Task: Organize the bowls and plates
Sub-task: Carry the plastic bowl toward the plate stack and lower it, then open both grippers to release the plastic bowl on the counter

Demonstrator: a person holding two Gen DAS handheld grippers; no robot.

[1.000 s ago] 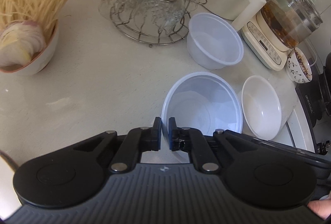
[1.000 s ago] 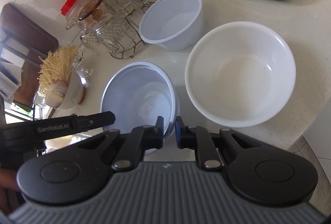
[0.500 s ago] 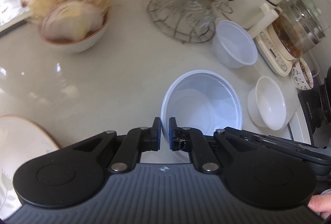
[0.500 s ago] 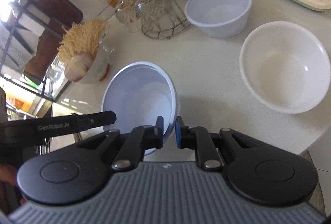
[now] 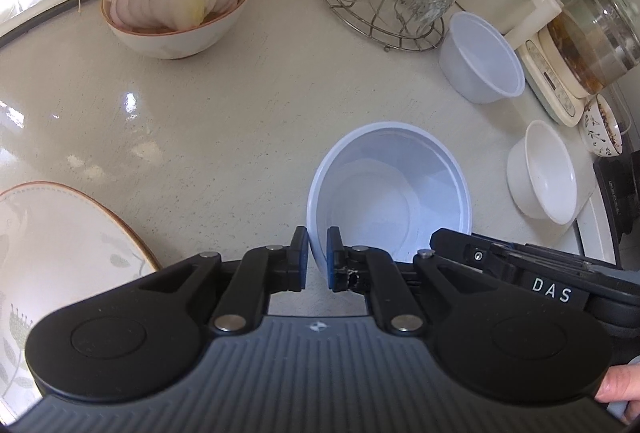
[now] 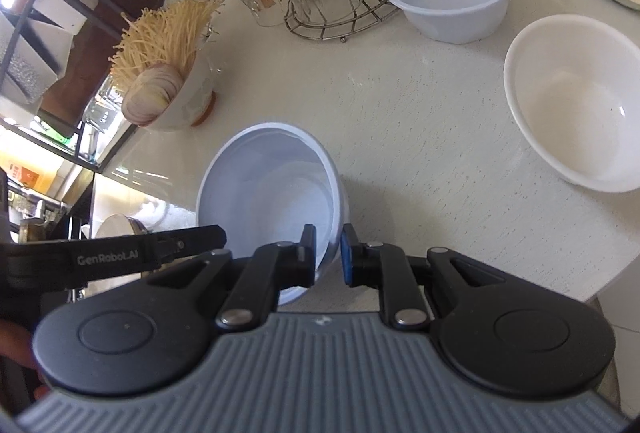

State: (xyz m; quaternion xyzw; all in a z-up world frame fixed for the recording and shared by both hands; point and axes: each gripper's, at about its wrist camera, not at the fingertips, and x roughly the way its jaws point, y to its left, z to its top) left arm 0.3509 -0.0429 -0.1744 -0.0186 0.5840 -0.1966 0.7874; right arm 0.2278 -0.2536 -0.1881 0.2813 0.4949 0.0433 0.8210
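The left gripper [image 5: 317,258] and right gripper [image 6: 328,253] each pinch opposite rims of the pale plastic bowl [image 5: 394,193], held above the bench [image 5: 200,121], between the patterned plate [image 5: 60,241] and white bowl [image 6: 576,101].

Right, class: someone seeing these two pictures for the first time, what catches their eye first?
Front and centre, both grippers, left and right, pinch opposite rims of one pale blue plastic bowl. Behind it to the left, a white bowl of sliced onion and noodles stands out. An empty white ceramic bowl sits to the right.
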